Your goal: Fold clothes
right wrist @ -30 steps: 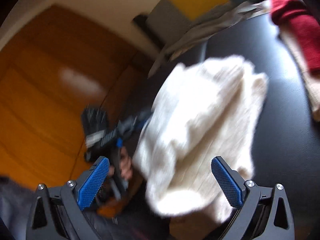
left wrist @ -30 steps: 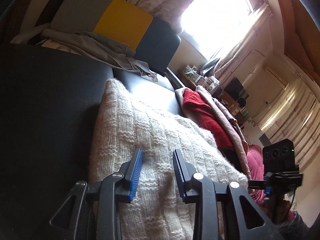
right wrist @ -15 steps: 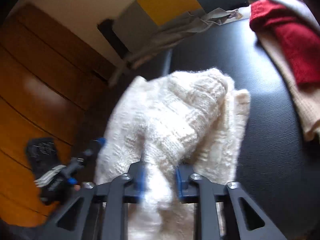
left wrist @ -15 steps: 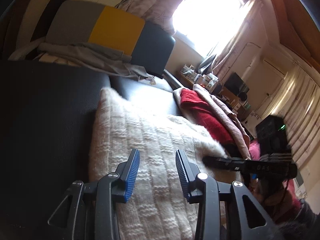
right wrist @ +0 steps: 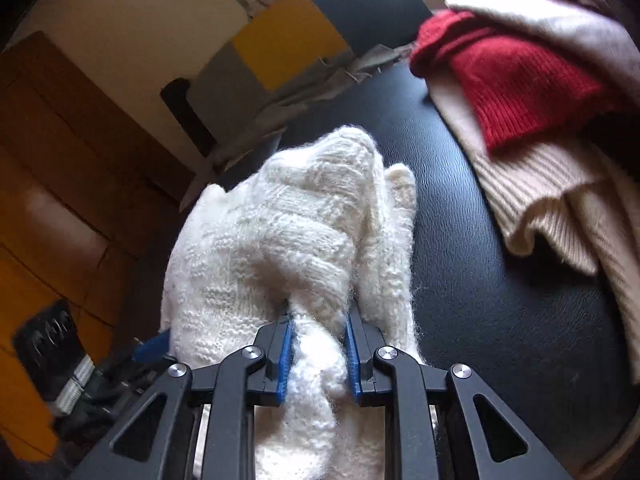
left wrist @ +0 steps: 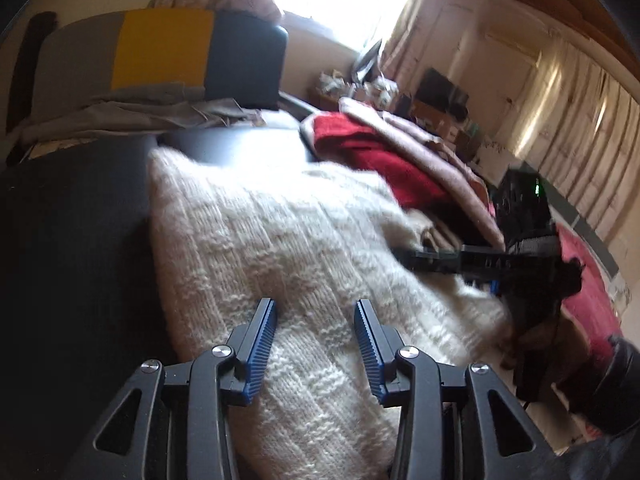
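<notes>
Dark wall side: black leather seat (left wrist: 72, 240), bare to the left of the cream chunky-knit sweater (left wrist: 280, 248); a grey cloth (left wrist: 132, 116) heaped at the far end under a grey, yellow and navy block cushion (left wrist: 160, 52)

Sweater: lies spread along the seat, its near end under both tools; the landmark for everything else here

Left gripper (left wrist: 316, 320): blue pads parted, hovering over the sweater's near end with knit showing in the gap; nothing pinched, as half a second ago

Right gripper (right wrist: 318, 344): at the sweater's near right edge; blue pads drawn in and clamped on a bunched ridge of the cream knit (right wrist: 304, 240); a second ago they stood wide apart over the cloth, half a second ago they were closing, now the wool bulges above them

Meaning: the grasp looks made, so the fold step can likely begin; lifting this pinched edge across the body seems the next call; the loose knit may slip or drag unevenly if pulled fast

Right of the sweater: red knitted garment (right wrist: 508, 88) on a beige ribbed one (right wrist: 552, 200), a pinkish cloth (left wrist: 432, 148) over them; just beside the sweater, apparently untouched
</notes>
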